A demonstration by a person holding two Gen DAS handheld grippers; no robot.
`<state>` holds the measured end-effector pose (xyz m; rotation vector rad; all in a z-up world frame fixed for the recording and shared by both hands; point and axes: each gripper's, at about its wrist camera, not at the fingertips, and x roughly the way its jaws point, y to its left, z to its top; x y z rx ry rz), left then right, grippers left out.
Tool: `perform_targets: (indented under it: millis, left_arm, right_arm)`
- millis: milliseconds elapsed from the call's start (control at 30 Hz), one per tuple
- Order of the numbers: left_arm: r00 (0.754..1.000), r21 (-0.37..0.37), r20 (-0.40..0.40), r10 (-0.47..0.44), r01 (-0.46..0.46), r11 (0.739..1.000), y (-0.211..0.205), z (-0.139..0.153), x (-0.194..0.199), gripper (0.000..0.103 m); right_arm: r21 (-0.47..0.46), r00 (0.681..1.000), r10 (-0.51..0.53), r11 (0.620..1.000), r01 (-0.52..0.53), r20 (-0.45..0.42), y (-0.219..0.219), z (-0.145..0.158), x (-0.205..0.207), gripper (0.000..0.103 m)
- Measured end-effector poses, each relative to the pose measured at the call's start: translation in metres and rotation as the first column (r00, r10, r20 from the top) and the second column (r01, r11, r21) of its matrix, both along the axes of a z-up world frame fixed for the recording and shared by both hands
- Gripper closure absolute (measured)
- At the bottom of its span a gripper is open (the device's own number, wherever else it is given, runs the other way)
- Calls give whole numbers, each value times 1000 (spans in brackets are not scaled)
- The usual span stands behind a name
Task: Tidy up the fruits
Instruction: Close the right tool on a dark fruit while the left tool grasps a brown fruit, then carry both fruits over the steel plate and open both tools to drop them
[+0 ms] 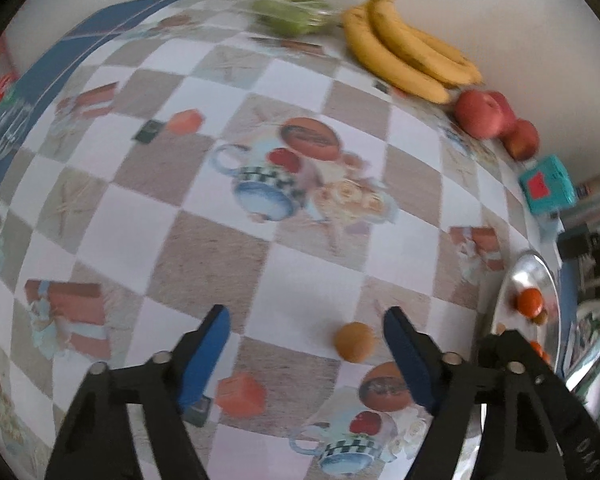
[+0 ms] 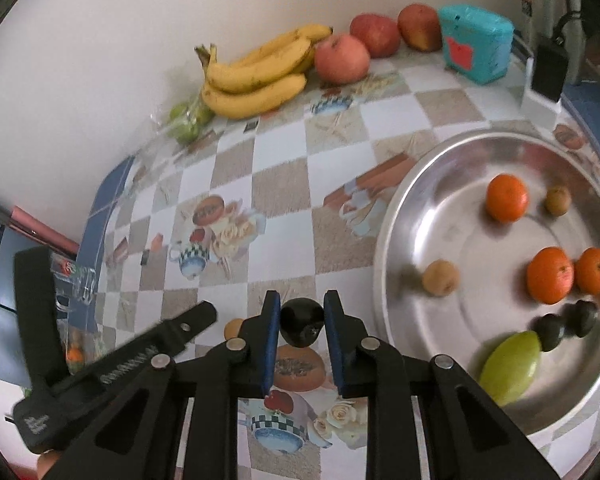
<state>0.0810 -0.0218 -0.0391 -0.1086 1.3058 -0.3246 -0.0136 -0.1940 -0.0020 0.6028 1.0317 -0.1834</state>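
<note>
In the right wrist view my right gripper [image 2: 302, 300] is shut on a small dark round fruit [image 2: 302, 322], held above the patterned tablecloth just left of the metal plate [image 2: 400, 208]. The plate holds oranges [image 2: 507, 197], small brown fruits [image 2: 441, 278], a green fruit [image 2: 510, 366] and dark fruits [image 2: 564, 324]. In the left wrist view my left gripper [image 1: 307, 314] stands open over the cloth. A small tan round fruit [image 1: 355, 341] lies on the table between its fingers, close to the right finger [image 1: 404, 344], with no pad pressing on it.
Bananas [image 2: 256, 76], red apples [image 2: 342, 58] and a clear bag of green fruits [image 2: 188, 120] line the back wall. A teal box [image 2: 476, 42] and a black-and-white device [image 2: 546, 76] stand at the back right. The table's blue edge [image 2: 100, 208] runs along the left.
</note>
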Motion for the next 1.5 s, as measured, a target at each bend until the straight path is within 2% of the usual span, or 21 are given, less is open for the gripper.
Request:
perform_targets:
  millis: [100,167,233,333,400,467,733,967,1067,1267,1400,1500]
  left_arm:
    - [999,-3,-4,-51,51,999,-12,-2,-3,39]
    - [997,1,-7,-74,74,997,-17,-4,-4,52]
    - [996,2,-12,-92,92,996,-22,-6,-6,55]
    - [994,-14,-23,-105,105,994,-25,-7,-8,66]
    - [994,-15,-25,-108,107,994,-27,-8,-6,67]
    - [994,-20,-28,-107,107,994,-26,-8,-7,79]
    - [995,-55,-16,-95,94,994,-17,1,-7,79]
    - [993,-88,43,-107,111,990,-21,19,-11,79]
    - [987,-99,79,-140,148,984,-30,27,-17,79]
    - [952,-125,159,-260,281,952,-61,44,-39,79]
    - [900,-139,212,-380,413,900,-92,52,-65,79]
    - [860,-107,244,-448,483,869,-111,52,-80,79]
  right_arm:
    - [-10,1000,-5,1000,5,14,-3,6,-3,80]
    - [-13,1000,-6,1000,6,19,-4,9,-5,80]
    - [-12,1000,-3,1000,4,21,-4,9,-5,80]
    - [-10,1000,0,1000,1,19,-4,9,-5,80]
    - [-10,1000,2,1000,-1,18,-4,9,-5,80]
    - [-10,1000,2,1000,-2,18,-4,8,-5,80]
    - [-5,1000,-6,1000,6,20,-6,9,-7,80]
    - [12,999,-24,1000,24,26,-14,9,-10,80]
    - [13,997,-72,997,72,33,-29,12,-17,80]
    - [-68,973,-230,971,228,-12,-75,12,-41,80]
    - [-73,951,-307,950,304,-33,-100,7,-56,80]
    - [-60,947,-319,947,317,-39,-107,4,-61,80]
